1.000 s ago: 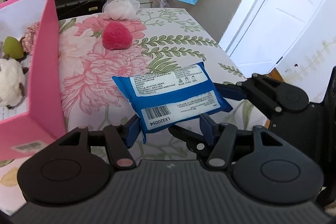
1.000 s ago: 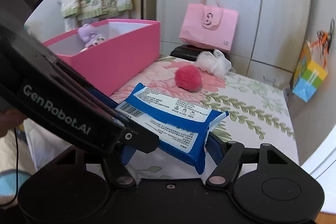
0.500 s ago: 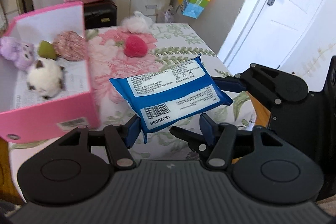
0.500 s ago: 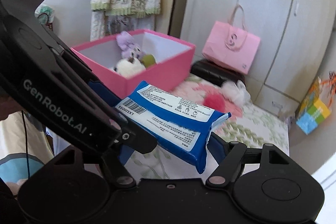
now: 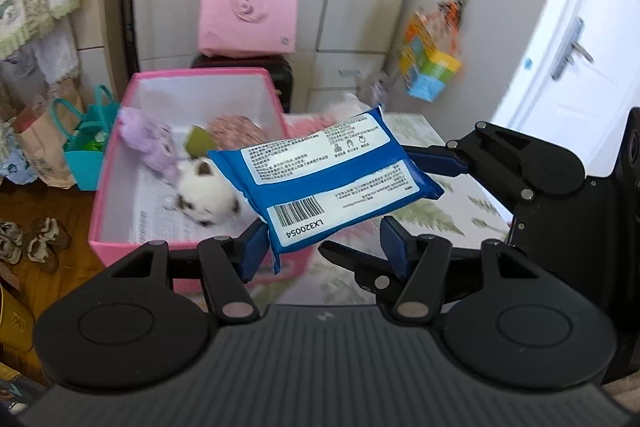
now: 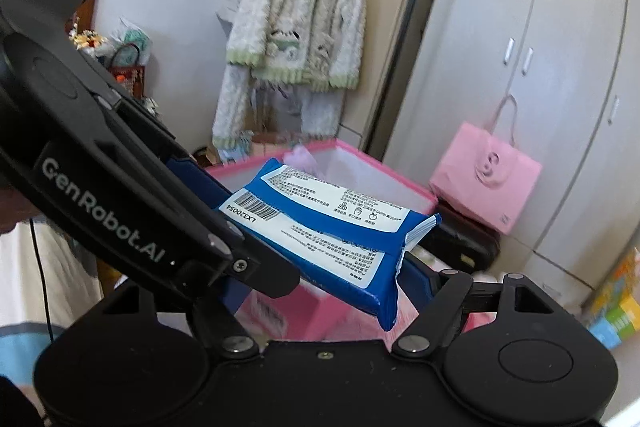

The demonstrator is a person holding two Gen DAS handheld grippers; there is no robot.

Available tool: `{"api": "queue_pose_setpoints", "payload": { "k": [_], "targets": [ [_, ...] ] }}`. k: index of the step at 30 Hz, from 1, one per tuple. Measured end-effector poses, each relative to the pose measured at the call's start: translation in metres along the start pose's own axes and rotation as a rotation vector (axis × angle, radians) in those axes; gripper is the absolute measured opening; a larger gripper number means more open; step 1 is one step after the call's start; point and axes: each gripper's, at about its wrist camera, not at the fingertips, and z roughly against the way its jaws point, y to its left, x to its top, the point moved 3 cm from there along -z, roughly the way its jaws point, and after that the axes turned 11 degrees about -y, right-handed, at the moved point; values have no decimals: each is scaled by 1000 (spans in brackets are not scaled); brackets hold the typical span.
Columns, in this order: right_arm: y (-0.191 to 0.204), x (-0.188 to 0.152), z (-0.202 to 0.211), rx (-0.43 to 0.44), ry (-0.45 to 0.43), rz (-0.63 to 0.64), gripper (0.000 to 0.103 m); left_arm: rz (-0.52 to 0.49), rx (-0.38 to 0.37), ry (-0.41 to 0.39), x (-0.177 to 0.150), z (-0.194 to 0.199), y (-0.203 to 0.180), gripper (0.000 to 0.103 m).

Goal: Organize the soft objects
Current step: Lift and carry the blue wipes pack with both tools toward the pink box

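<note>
Both wrist views, close behind their jaws, share the pink box (image 5: 192, 269)

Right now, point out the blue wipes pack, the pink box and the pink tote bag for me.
blue wipes pack (image 5: 328, 183): left wrist view, on its white printed label.
pink box (image 5: 120, 253): left wrist view, on its near outer wall.
pink tote bag (image 5: 248, 15): left wrist view, on its front panel.

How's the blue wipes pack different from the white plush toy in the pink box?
The blue wipes pack is held up in the air between both grippers; the white plush toy lies on the floor of the pink box. The pack is flat, glossy and printed with labels and a barcode; the toy is rounded and fluffy, with dark patches. Both look soft.
</note>
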Motion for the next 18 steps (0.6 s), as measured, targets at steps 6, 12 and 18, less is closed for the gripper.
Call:
{"api": "queue_pose_setpoints", "payload": {
  "k": [6, 12, 18],
  "targets": [
    [-10, 15, -36, 33, -27, -24, 82, 37, 52, -54, 15, -21, 30, 59],
    [-20, 9, -68, 18, -62, -15, 82, 61, 82, -69, 24, -58, 46, 59],
    [-38, 2, -106, 63, -22, -4, 82, 124, 98, -23, 27, -98, 70, 59]
  ]
}}
